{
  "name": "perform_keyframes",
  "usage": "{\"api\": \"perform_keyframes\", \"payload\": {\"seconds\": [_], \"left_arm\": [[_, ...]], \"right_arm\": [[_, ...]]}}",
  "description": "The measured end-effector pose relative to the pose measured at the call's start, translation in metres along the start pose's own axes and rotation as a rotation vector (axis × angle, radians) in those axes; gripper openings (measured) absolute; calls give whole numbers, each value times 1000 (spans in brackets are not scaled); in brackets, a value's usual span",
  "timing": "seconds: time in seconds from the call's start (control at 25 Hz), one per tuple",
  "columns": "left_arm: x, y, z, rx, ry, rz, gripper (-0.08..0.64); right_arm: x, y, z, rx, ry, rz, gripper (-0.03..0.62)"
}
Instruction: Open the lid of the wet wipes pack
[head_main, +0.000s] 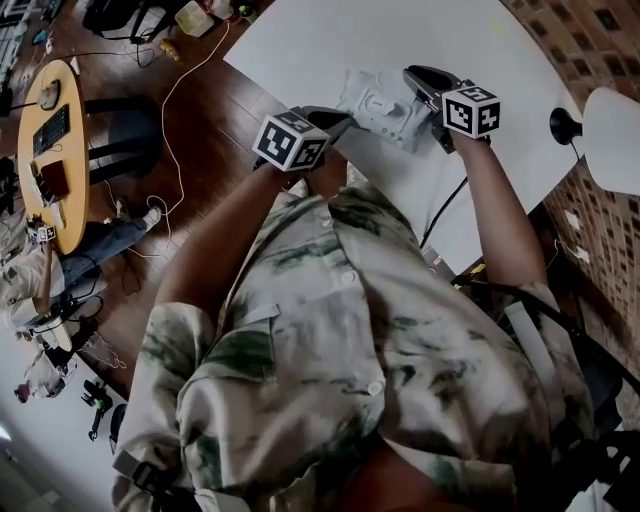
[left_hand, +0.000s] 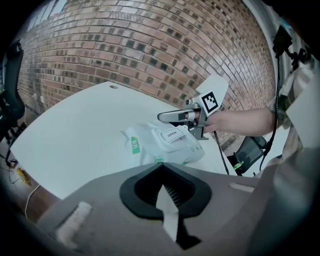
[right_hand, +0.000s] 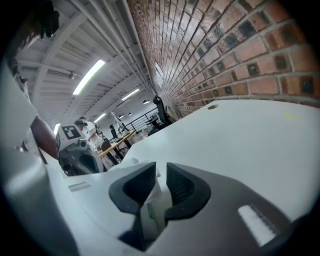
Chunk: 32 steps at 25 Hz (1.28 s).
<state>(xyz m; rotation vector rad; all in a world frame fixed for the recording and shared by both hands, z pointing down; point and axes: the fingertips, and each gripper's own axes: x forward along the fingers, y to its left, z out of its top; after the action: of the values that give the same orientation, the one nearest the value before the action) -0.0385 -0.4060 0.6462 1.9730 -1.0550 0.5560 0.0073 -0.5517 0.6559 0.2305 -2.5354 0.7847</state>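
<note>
1. The white table (head_main: 330, 35) fills the head view from 11 to 2 o'clock, and the person stands at its near edge.
2. The wet wipes pack (left_hand: 165, 146) sits at the centre of the left gripper view, over the near part of the table. I cannot tell whether it rests on the top or hangs just clear. It is a puffy, creased film pouch. It is probably light for its bulk and slick, so it is likely to buckle and twist rather than resist a pull.
3. The left gripper (left_hand: 163, 202) is clamped on a thin white strip, seemingly the pack's end seam, at the pack's 6 o'clock.
4. The right gripper (right_hand: 159, 186) is also pinching film: a white fold with green print stands between its pads. In the left gripper view it comes in at the pack's 1 o'clock, just above the far side of the lid.
5. The lid (left_hand: 172, 135) is a white flap marked "OPEN" and lies flat and closed on the pack's top face. It looks like the only stiff part and probably snaps shut.
6. The place to take hold is the lid's free lip, though it is too small to tell which edge that is. One gripper would anchor the seam while the other slips a jaw under the lip. Squeezing the pouch beside the lid would only crumple it.
</note>
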Motion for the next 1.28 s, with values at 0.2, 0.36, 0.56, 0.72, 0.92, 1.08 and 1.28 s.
{"api": "perform_keyframes", "payload": {"seconds": [0.2,0.36,0.56,0.72,0.92,1.08,1.28], "left_arm": [[-26,7,4,4,-73,26,2],[-60,4,2,17,-137,15,2],[-122,-6,-8,17,-251,-25,2],[-178,-24,-29,34,-314,-75,2],[-245,-54,-57,155,-361,-140,2],[-273,-88,-82,218,-370,-223,2],[-295,-136,-109,282,-371,-319,2]], "right_arm": [[-19,-5,11,39,-74,-68,91],[-49,13,22,79,-169,-147,94],[-78,63,25,1,-220,-257,82],[-92,129,8,-67,-248,-333,72],[-99,227,-31,-123,-258,-398,63],[-113,303,-68,-137,-254,-444,61],[-125,391,-111,-108,-254,-448,56]]}}
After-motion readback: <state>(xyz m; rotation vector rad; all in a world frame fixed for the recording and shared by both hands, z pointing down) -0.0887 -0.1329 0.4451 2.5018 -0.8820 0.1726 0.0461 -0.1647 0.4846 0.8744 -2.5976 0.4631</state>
